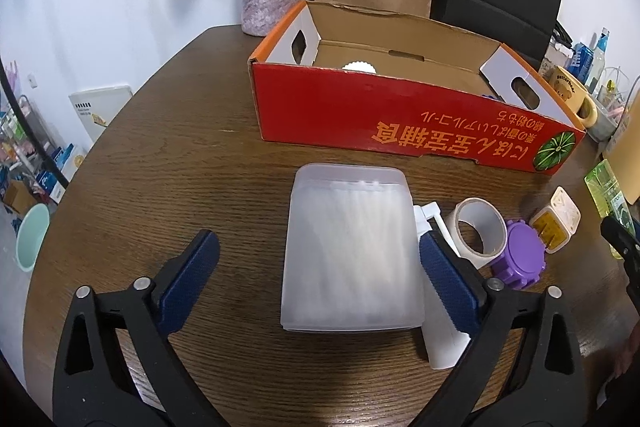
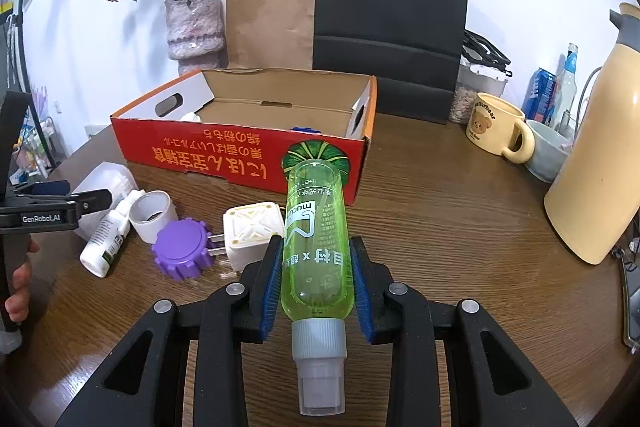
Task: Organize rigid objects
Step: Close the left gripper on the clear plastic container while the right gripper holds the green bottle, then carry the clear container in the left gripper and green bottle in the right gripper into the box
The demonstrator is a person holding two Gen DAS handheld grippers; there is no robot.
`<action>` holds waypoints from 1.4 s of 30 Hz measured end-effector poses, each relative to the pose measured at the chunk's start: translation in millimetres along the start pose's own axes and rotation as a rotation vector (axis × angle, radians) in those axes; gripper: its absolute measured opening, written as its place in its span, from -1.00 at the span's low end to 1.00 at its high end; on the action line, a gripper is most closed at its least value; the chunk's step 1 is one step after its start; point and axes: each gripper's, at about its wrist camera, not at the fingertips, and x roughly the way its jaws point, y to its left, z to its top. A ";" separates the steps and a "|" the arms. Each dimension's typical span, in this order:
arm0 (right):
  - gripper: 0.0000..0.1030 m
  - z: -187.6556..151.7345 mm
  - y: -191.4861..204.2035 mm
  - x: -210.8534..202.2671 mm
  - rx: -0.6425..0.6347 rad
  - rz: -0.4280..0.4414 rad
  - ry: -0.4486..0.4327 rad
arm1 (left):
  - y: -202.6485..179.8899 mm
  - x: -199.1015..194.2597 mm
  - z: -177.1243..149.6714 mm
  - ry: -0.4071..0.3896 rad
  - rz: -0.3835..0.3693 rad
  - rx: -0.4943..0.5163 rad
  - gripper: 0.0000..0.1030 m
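Green bottle (image 2: 316, 235) is clamped in the right tongs (image 2: 316, 283), base pointing toward the red box (image 2: 240, 155), presumably bound for it. Left tongs (image 1: 320, 271) stand wide open, straddling the frosted case (image 1: 348, 251) on the counter (image 1: 200, 147), evidently the next pickup. Tape (image 1: 478, 231), cap (image 1: 520, 257) and plug (image 1: 556, 221) wait just beside it.

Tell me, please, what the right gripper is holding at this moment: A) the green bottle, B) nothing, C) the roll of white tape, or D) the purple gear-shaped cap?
A: the right gripper has both blue pads pressed against the green bottle.
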 end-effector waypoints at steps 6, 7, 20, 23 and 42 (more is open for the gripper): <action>-0.32 -1.1 4.2 -1.2 -0.006 0.001 -0.002 | -0.9 2.1 -0.2 0.007 -0.017 0.003 0.70; -0.32 -1.2 4.8 -1.3 -0.006 0.001 -0.002 | -1.6 4.0 -0.3 0.014 -0.016 0.006 0.63; -0.32 -4.5 13.9 -7.6 -0.007 0.002 -0.013 | 1.4 6.3 -2.0 0.038 -0.039 -0.010 0.20; -0.32 -5.2 15.8 -10.6 -0.006 0.002 -0.019 | 0.8 3.3 -2.4 0.024 -0.031 -0.008 0.19; -0.32 -8.9 30.1 -31.3 0.016 0.009 -0.069 | -10.9 -45.6 -12.8 -0.126 -0.034 0.020 0.19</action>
